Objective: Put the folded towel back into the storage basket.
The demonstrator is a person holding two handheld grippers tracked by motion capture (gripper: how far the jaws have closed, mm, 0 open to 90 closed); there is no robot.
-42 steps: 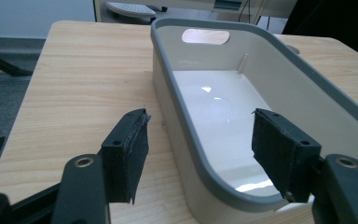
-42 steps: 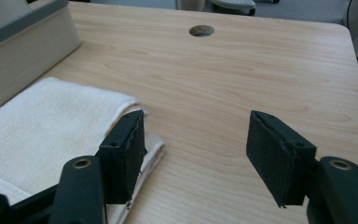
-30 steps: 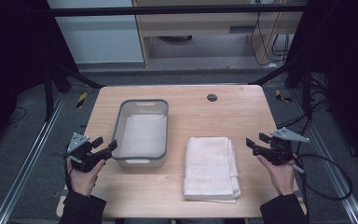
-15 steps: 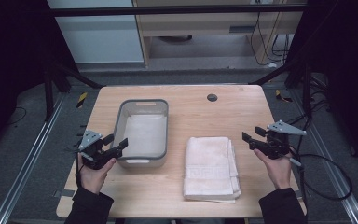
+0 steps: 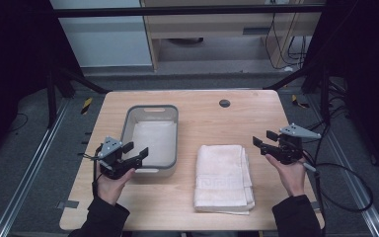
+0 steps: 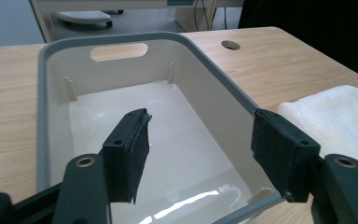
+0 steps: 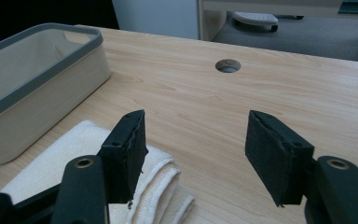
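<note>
While both grippers hover with fingers spread, empty: left gripper at bin corner, right gripper beside towel.

floor: grey carpet around the table, with metal rails along both sides
table: light wooden top with a round cable hole
behind: pale wooden desk, dangling black cables
sides: dark, unlit
</note>
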